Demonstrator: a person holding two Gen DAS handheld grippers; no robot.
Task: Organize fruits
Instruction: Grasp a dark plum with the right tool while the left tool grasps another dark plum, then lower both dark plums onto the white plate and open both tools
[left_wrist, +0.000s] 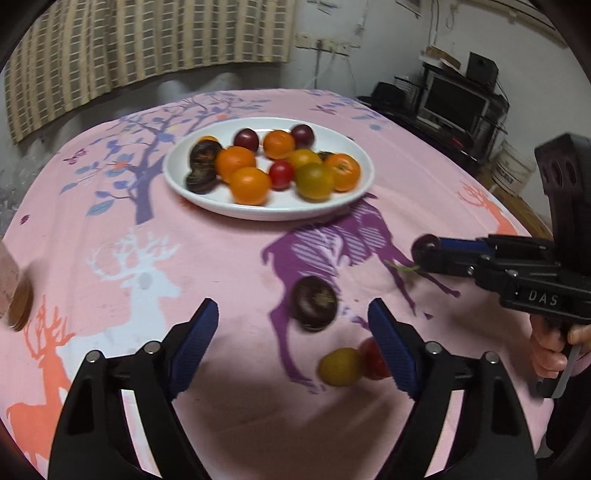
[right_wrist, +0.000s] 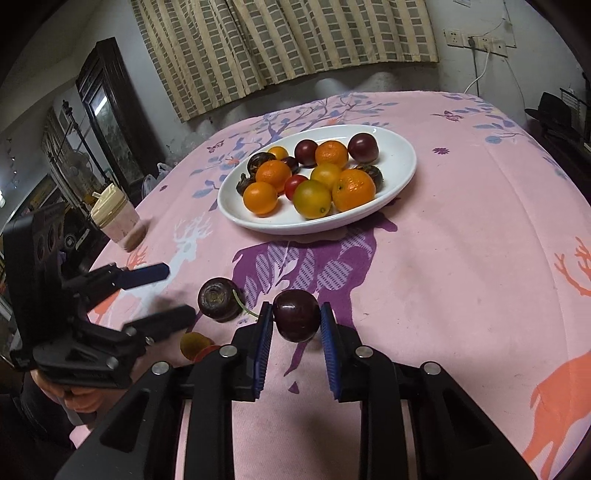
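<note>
A white plate (left_wrist: 221, 202) at the middle of the pink cloth holds several oranges, tomatoes and dark fruits. My right gripper (right_wrist: 296, 308) is shut on a dark red cherry (right_wrist: 297, 321), lifted just above the cloth. In the left wrist view the same cherry (left_wrist: 424, 243) shows at the right gripper's tips. My left gripper (left_wrist: 293, 307) stands open over a dark mangosteen-like fruit (left_wrist: 314, 308) that lies on the cloth, its pads clear of it. A small yellow tomato (left_wrist: 340, 367) and a red tomato (left_wrist: 371, 356) lie by the left gripper's right finger.
A jar with a cream lid (right_wrist: 118, 218) stands near the table's left edge. A screen on a dark stand (left_wrist: 454, 103) sits beyond the table's right side. A curtain hangs behind the table. A hand (left_wrist: 550, 350) holds the right gripper's handle.
</note>
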